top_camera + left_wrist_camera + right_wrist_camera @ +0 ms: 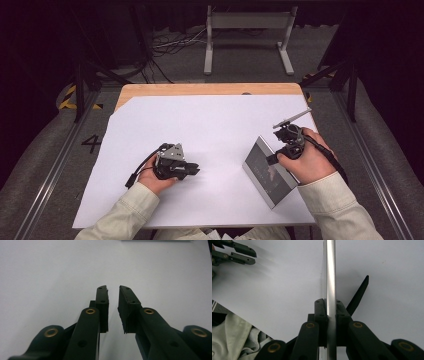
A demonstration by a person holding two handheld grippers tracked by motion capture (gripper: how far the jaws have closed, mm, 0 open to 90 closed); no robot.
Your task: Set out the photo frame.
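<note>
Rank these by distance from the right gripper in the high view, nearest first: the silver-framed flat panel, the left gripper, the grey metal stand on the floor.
1. Silver-framed flat panel: clamped on edge in the right gripper.
2. Left gripper: across the white sheet, left side.
3. Grey metal stand: on the floor beyond the table's far edge.

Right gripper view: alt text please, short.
The right gripper has its two black jaws clamped on the thin silver edge of a framed panel that stands up from the white sheet. The left gripper sits at the top left.
</note>
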